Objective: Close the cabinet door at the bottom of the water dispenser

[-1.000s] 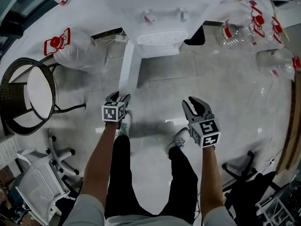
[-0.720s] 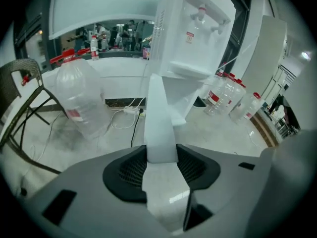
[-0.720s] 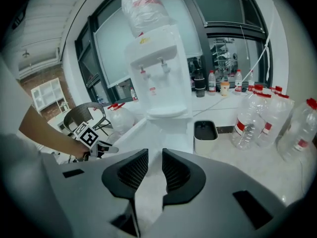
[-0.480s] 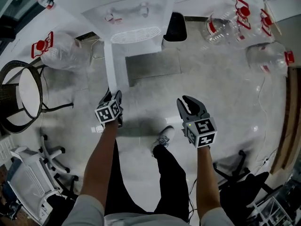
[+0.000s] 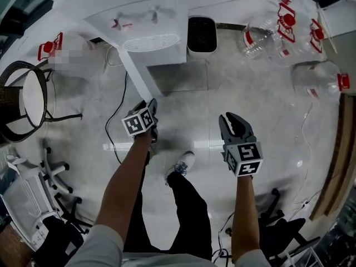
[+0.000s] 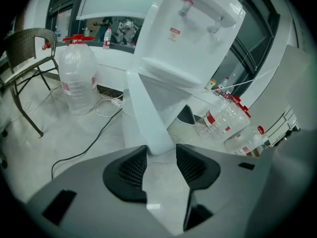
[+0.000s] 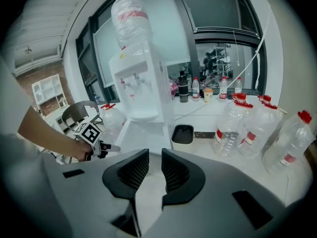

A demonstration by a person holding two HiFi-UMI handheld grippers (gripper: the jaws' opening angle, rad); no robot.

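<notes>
The white water dispenser (image 5: 150, 26) stands at the top of the head view. Its bottom cabinet door (image 5: 133, 74) hangs open, slanting out toward me. My left gripper (image 5: 148, 111) is at the door's free edge. In the left gripper view the door's edge (image 6: 148, 118) sits between the two pads (image 6: 132, 168), which are shut on it. My right gripper (image 5: 232, 125) hovers over the bare floor to the right, apart from the dispenser. Its jaws are closing, a narrow gap remains and nothing is between them (image 7: 155, 155).
A black bin (image 5: 201, 35) stands right of the dispenser. Large water bottles (image 5: 261, 38) lie at the upper right. A wicker chair (image 5: 22, 102) and a white office chair (image 5: 25, 196) are at the left. A black cable (image 5: 114, 132) runs across the floor.
The left gripper rolled and closed onto the door's edge, and the door has swung partway toward the cabinet. The right gripper's jaws have narrowed. I have stepped sideways.
</notes>
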